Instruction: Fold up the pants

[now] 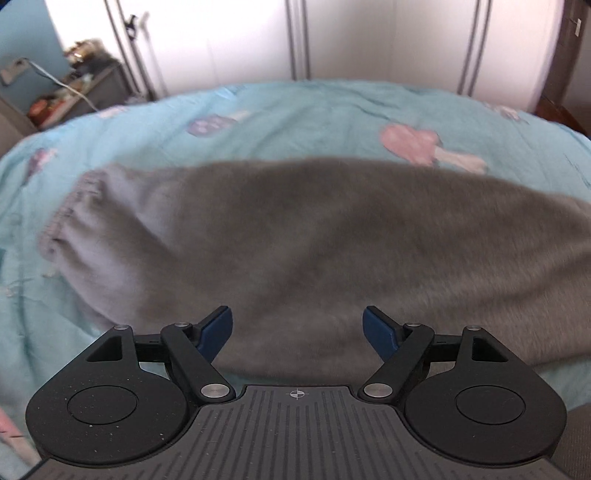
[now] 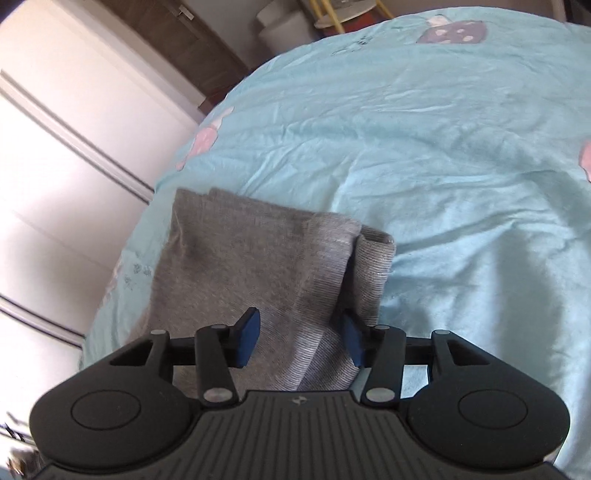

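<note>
Grey pants (image 1: 314, 236) lie across the light blue bedspread (image 1: 295, 114), waistband at the left, legs running right; the view is blurred. My left gripper (image 1: 297, 326) is open just above the near edge of the pants, holding nothing. In the right wrist view the leg ends of the pants (image 2: 258, 258) lie stacked, with a ribbed cuff (image 2: 373, 273) at the right. My right gripper (image 2: 300, 338) is open with its blue fingers on either side of the cloth near the leg ends, not closed on it.
The bedspread (image 2: 443, 147) has pink and purple mushroom prints. White wardrobe doors (image 1: 351, 37) stand behind the bed. A cluttered grey nightstand (image 1: 74, 92) is at the far left. A yellow-legged stool (image 2: 343, 14) and a dark door (image 2: 199, 40) stand beyond the bed.
</note>
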Tool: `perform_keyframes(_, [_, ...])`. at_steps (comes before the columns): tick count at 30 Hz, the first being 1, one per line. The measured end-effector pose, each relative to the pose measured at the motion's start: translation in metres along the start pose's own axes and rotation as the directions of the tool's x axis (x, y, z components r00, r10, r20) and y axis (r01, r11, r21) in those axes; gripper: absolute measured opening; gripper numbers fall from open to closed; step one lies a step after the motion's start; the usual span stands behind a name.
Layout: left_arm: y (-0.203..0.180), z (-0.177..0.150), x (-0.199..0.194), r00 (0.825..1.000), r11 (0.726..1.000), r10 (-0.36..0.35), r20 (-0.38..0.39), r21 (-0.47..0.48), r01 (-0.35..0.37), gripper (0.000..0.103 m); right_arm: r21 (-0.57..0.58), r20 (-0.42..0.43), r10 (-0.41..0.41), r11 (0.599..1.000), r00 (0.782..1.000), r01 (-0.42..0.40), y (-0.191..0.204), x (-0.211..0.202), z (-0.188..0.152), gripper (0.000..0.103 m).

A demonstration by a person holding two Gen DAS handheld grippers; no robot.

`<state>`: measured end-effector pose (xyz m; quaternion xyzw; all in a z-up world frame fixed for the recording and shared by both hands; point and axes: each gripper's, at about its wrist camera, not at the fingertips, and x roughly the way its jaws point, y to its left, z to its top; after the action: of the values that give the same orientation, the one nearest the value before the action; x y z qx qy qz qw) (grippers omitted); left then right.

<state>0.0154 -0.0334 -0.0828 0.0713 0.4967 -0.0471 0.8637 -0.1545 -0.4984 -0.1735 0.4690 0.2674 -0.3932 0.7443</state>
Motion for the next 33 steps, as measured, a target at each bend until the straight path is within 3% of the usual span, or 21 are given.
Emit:
perform_keyframes(1, [-0.003,0.000,0.007,1.000,1.000,0.009,-0.022,-0.001,-0.009,0.080,-0.021,-0.003,-0.001,1.000,1.000,0.001,0.002,0.003,-0.001,0.024])
perform_keyframes(2, [-0.006,0.001,0.013,0.999,1.000,0.017,-0.039,-0.001,-0.017,0.076,-0.040,-0.011,0.011,0.999,1.000,-0.012,0.005,0.007,-0.002,0.005])
perform_keyframes(4, [-0.012,-0.001,0.023,0.997,1.000,0.011,-0.070,0.005,-0.011,0.062,-0.054,-0.030,0.018,0.998,0.999,-0.019,0.008,0.006,-0.003,0.005])
perform_keyframes(7, [-0.016,-0.007,0.030,0.995,1.000,-0.015,-0.099,0.021,0.017,0.042,-0.053,0.030,0.080,0.996,0.996,-0.078,0.008,-0.016,0.001,0.004])
perform_keyframes(9, [-0.018,-0.014,0.036,0.992,0.999,0.010,-0.124,0.052,-0.004,0.017,-0.007,0.052,0.124,0.992,0.991,-0.124,0.001,-0.032,0.004,0.004])
perform_keyframes(10, [-0.019,-0.017,0.040,0.990,0.997,0.027,-0.139,0.070,-0.017,0.014,-0.013,0.054,0.120,0.993,0.991,-0.120,-0.001,-0.033,0.004,0.004])
perform_keyframes(12, [-0.021,-0.020,0.043,0.988,0.993,0.035,-0.152,0.116,-0.018,0.011,-0.054,0.050,0.025,0.998,0.998,-0.022,-0.005,-0.021,0.000,0.005])
perform_keyframes(14, [-0.023,-0.022,0.042,0.988,0.985,0.049,-0.147,0.173,-0.024,0.010,-0.085,-0.015,-0.038,0.996,0.999,0.036,-0.011,0.000,-0.002,0.004])
perform_keyframes(16, [-0.021,-0.022,0.040,0.986,0.982,0.078,-0.149,0.183,-0.050,0.011,-0.041,0.005,-0.008,0.999,1.000,0.008,-0.016,-0.006,0.000,0.006])
perform_keyframes(19, [-0.013,-0.020,0.028,0.992,0.990,0.051,-0.114,0.136,-0.035,0.018,-0.012,0.087,-0.010,1.000,0.996,0.011,-0.019,-0.029,0.006,0.023])
perform_keyframes(21, [-0.004,-0.017,0.017,0.998,0.997,0.012,-0.069,0.078,-0.007,0.029,-0.030,0.104,0.009,1.000,0.995,-0.005,-0.017,-0.036,0.011,0.058])
perform_keyframes(24, [0.004,-0.009,0.008,1.000,1.000,0.001,0.011,0.024,-0.001,0.050,-0.055,0.158,0.011,0.998,0.987,-0.002,-0.020,-0.045,0.013,0.086])
perform_keyframes(26, [0.004,-0.002,0.012,0.998,0.998,0.048,0.029,0.039,-0.049,0.062,-0.063,0.132,0.002,0.998,0.991,0.007,-0.024,-0.036,0.012,0.088])
perform_keyframes(27, [0.007,0.002,0.016,0.995,0.995,0.093,0.030,0.030,-0.093,0.072,-0.056,0.087,0.013,0.998,0.996,-0.008,-0.027,-0.028,0.011,0.089])
perform_keyframes(28, [0.012,0.006,0.022,0.991,0.991,0.136,0.019,0.011,-0.136,0.075,-0.044,0.037,0.021,0.999,0.999,-0.020,-0.029,-0.019,0.007,0.090])
perform_keyframes(33, [0.063,0.029,0.037,0.985,0.976,0.174,-0.016,-0.129,-0.175,0.069,-0.158,0.053,-0.022,0.987,0.998,0.030,-0.013,-0.012,-0.009,0.097])
